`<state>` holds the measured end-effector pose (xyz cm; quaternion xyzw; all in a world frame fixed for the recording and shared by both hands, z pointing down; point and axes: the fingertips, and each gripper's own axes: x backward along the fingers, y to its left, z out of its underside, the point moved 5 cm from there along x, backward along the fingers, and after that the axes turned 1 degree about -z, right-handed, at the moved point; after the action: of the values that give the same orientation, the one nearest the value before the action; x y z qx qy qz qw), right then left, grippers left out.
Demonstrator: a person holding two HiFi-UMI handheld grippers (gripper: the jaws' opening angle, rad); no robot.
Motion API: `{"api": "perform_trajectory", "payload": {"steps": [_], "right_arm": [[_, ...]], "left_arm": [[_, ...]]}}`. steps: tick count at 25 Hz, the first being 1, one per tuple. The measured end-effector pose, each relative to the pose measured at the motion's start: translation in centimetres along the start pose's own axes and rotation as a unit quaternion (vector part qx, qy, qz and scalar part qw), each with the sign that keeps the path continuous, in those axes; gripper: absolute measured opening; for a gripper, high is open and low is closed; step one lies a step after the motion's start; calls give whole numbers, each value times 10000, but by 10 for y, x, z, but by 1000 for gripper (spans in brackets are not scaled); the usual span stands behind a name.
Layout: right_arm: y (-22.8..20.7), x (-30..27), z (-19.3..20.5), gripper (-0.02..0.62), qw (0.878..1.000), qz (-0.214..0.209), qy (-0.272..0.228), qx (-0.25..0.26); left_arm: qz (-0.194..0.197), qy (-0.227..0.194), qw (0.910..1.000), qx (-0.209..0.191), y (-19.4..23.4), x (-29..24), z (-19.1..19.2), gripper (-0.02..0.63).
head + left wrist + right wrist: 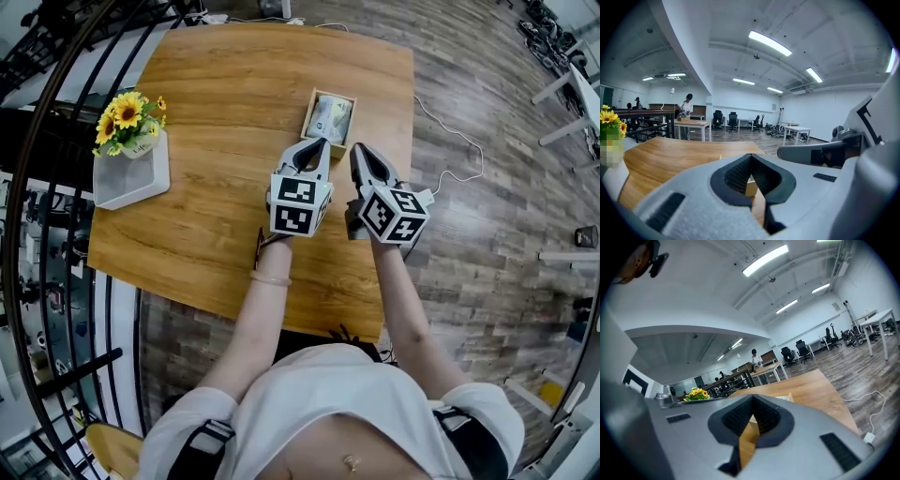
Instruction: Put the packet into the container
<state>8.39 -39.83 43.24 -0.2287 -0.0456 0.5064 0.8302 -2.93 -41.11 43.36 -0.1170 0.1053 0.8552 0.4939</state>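
In the head view a small wooden container (pixel 309 113) stands on the wooden table (pixel 216 216), right of its middle. A pale packet (pixel 332 116) lies inside it. My left gripper (pixel 323 142) hovers just in front of the container, its jaws shut and empty, tips at the near rim. My right gripper (pixel 355 148) hangs beside it to the right, also shut with nothing held. In the left gripper view the left gripper (pixel 751 157) shows closed pads, with the container (pixel 751 188) below them. In the right gripper view the right gripper (pixel 752 398) is closed over the container (pixel 751 428).
A white planter (pixel 136 176) with sunflowers (pixel 128 112) sits at the table's left edge. A white cable (pixel 457 161) trails on the plank floor to the right. Black railings (pixel 42 141) run along the left. Desks and chairs (pixel 726 119) stand far off.
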Motion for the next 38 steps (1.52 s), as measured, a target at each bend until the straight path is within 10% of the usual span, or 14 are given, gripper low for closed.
{"api": "perform_trajectory", "payload": {"steps": [19,38], "right_arm": [[51,86,9,12,9923,142,-871,870],[65,122,17,11,9915,336,-797,975]], "left_arm": [[-47,-1053,9943,168,-38,84,-6,8],[51,-878,9961,104,-60,114,16,8]]}}
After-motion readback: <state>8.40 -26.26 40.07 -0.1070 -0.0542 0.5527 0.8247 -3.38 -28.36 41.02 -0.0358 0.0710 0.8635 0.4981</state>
